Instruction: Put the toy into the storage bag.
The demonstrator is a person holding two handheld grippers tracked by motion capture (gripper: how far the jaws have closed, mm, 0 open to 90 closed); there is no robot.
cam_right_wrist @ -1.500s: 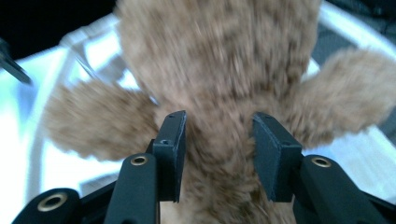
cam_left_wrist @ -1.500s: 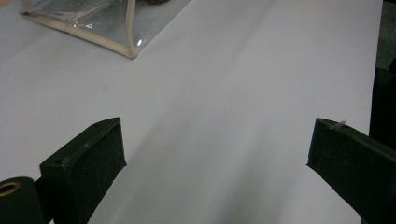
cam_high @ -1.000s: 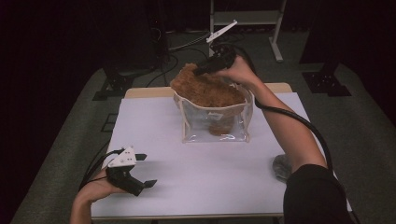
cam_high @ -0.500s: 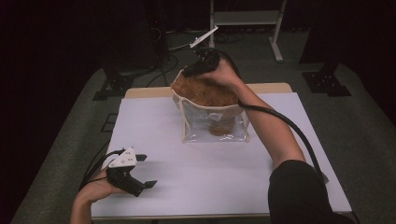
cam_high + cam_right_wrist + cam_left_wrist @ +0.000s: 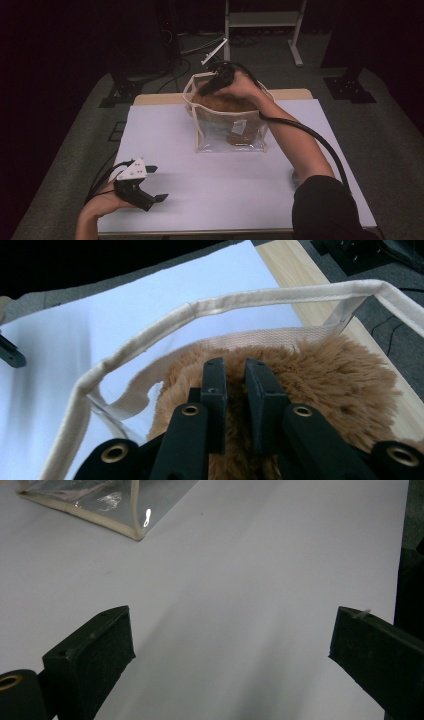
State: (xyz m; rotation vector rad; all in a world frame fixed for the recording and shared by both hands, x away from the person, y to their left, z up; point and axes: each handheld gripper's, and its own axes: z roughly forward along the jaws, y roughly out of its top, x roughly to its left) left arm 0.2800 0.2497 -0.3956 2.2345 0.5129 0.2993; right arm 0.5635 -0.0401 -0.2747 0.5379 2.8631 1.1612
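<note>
- High view: against half a second ago, the brown plush toy (image 5: 220,103), which bulged above the rim of the clear bag (image 5: 227,131), now sits lower inside it, and the right gripper (image 5: 206,90) has come down with it to the bag's mouth. The left gripper (image 5: 154,184) has stayed near the table's (image 5: 310,150) near left corner, well apart from the bag.
- High view: the bag stands toward the table's far edge, about midway along it. The right gripper's jaw tips are hidden among fur and the hand (image 5: 241,86), so their state is hard to read here. The left gripper's jaws stand spread.
- Left gripper view: both jaws are wide apart with nothing between them, over bare table. The bag's lower corner (image 5: 135,525) is cut off at the top left edge.
- Right gripper view: the jaws are nearly together, pinching a tuft of the plush toy (image 5: 320,375) inside the bag's cream-bound rim (image 5: 240,304). The toy's form is hard to make out.
</note>
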